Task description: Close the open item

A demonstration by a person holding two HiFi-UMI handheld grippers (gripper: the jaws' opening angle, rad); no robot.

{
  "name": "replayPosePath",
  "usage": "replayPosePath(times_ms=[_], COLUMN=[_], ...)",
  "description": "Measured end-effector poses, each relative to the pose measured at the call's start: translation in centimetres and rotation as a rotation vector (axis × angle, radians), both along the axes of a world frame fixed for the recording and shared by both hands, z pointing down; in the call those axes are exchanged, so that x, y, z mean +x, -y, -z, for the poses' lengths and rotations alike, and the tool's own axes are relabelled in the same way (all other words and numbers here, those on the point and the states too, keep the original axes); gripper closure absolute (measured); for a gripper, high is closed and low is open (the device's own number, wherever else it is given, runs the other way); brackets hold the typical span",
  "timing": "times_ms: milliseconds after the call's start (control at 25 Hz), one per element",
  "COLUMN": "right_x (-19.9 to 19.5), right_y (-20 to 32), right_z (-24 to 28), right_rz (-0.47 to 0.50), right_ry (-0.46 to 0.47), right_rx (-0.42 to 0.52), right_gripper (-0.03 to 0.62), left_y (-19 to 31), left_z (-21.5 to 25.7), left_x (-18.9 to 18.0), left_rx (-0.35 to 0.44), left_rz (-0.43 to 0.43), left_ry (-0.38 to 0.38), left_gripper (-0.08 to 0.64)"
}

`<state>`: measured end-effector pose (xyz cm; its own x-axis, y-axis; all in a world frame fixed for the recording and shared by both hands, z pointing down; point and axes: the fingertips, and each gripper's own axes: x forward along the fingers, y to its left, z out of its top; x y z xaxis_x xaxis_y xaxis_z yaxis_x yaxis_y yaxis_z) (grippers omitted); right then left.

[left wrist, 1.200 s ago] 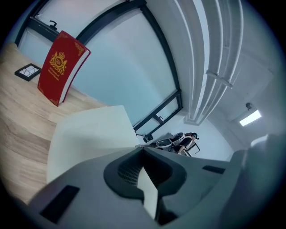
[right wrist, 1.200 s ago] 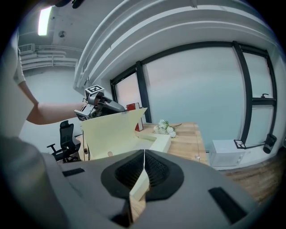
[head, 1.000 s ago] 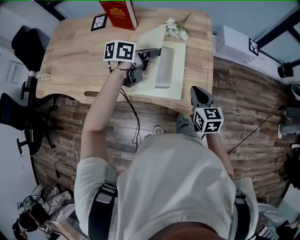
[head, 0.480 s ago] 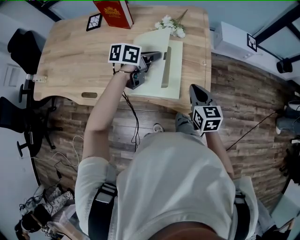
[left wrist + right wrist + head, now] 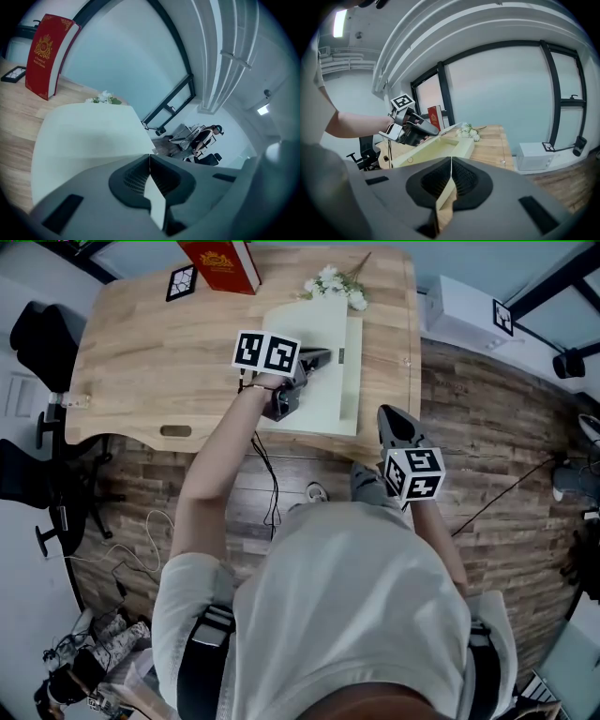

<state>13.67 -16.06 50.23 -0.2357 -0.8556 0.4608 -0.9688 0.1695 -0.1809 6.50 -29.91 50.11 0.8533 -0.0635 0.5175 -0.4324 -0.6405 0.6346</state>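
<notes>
A pale yellow box (image 5: 351,381) lies on the wooden table (image 5: 141,352) with its hinged lid (image 5: 305,334) standing partly raised over it. My left gripper (image 5: 323,357) is shut, and its fingers lie against the outer face of the lid near its free edge. In the left gripper view the lid (image 5: 89,136) fills the space just beyond the shut left gripper (image 5: 150,157). The right gripper view shows the box (image 5: 436,152) from the front, with the left gripper (image 5: 433,132) on the lid. My right gripper (image 5: 394,423) hangs shut off the table's front edge, holding nothing.
A red book (image 5: 225,263) stands at the table's back edge beside a black marker tile (image 5: 180,282). White flowers (image 5: 333,287) lie behind the box. A white unit (image 5: 469,320) sits on the floor to the right. Office chairs (image 5: 37,343) stand at the left.
The lid has swung down over the box, so less of the inside shows. My left gripper has moved right and down with it. The right gripper has stayed where it was.
</notes>
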Motion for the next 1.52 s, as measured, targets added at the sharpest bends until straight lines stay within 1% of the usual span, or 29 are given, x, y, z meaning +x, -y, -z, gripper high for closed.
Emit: replayPosePath(times_ms=[160,480,1000,1320,1520], right_x=[0.3,0.9,1.5,1.7,1.8], right_y=[0.0,0.2,0.6,0.8,0.7], right_z=[-0.3,-0.5,-0.8,-1.0,-1.2], right_rz=[-0.005,-0.016,-0.02,-0.019,-0.022], right_ry=[0.0,-0.003,-0.007,-0.006,-0.006], right_rx=[-0.008,-0.016,-0.024,-0.03,-0.034], right_gripper=[0.572,0.572,0.572,0.572,0.572], left_y=[-0.2,-0.5,-1.4,-1.6,-1.9], left_z=[-1.3,-3.7,-6.1,-7.0,-7.6], left_x=[0.8,2.0,3.2,3.6,3.8], left_rx=[-0.001,-0.027,-0.043,-0.048,-0.038], left_rz=[-0.009,-0.018,-0.051,-0.054,-0.063], left_ry=[0.023,0.059,0.105,0.125,0.157], left_gripper=[0.538,0.538,0.538,0.538,0.538])
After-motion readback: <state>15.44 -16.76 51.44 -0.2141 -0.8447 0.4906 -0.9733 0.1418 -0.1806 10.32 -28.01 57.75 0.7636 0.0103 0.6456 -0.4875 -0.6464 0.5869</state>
